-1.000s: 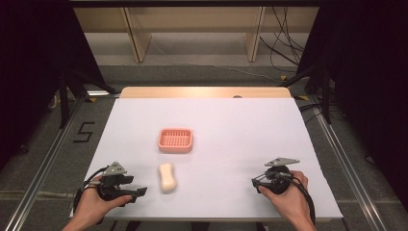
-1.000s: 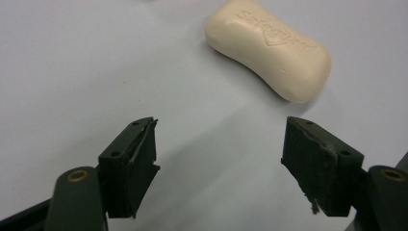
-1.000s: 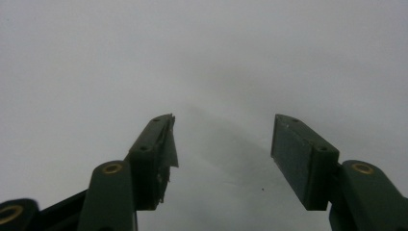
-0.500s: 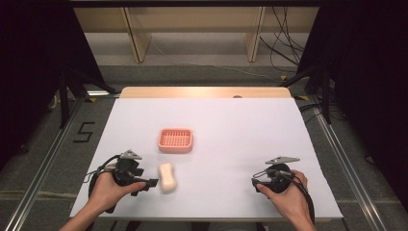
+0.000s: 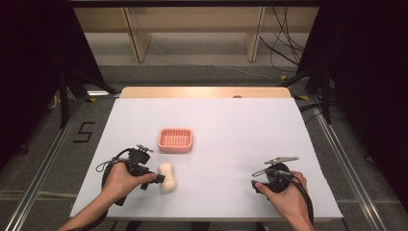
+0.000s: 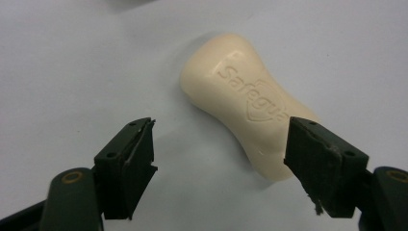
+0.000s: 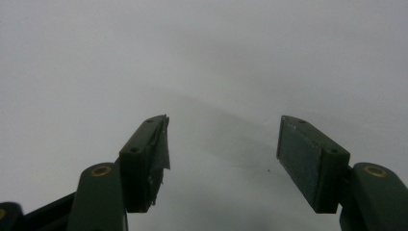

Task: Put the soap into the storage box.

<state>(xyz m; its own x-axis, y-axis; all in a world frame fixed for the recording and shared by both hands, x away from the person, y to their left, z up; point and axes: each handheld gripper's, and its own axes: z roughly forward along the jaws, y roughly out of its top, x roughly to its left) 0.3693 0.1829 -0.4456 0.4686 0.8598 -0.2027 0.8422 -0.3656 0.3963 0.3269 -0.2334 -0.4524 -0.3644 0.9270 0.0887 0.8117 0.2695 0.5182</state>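
Cream soap bar (image 6: 250, 115), smooth and waxy, pinched at the waist like a peanut, brand lettering pressed into its top face; lying flat on the matte white table (image 5: 231, 125) toward the near-left corner. Just beyond it, farther from the near edge, a coral-pink soap dish (image 5: 175, 140): rounded rectangle of plastic, slatted grid floor, nothing in it, standing apart from the bar.

Left gripper (image 5: 161, 179) low at the bar's left side, jaws spread and just now widening further; black blocky pads (image 6: 134, 159), one clear of the bar over bare table, the other overlapping the bar's near end in the left gripper view, contact not certain, no squeeze.

Right gripper (image 5: 254, 185) near the near-right corner, well apart from bar and dish, jaws wide though just drawn in somewhat, flat dark pads (image 7: 303, 159) with plain white surface between them.
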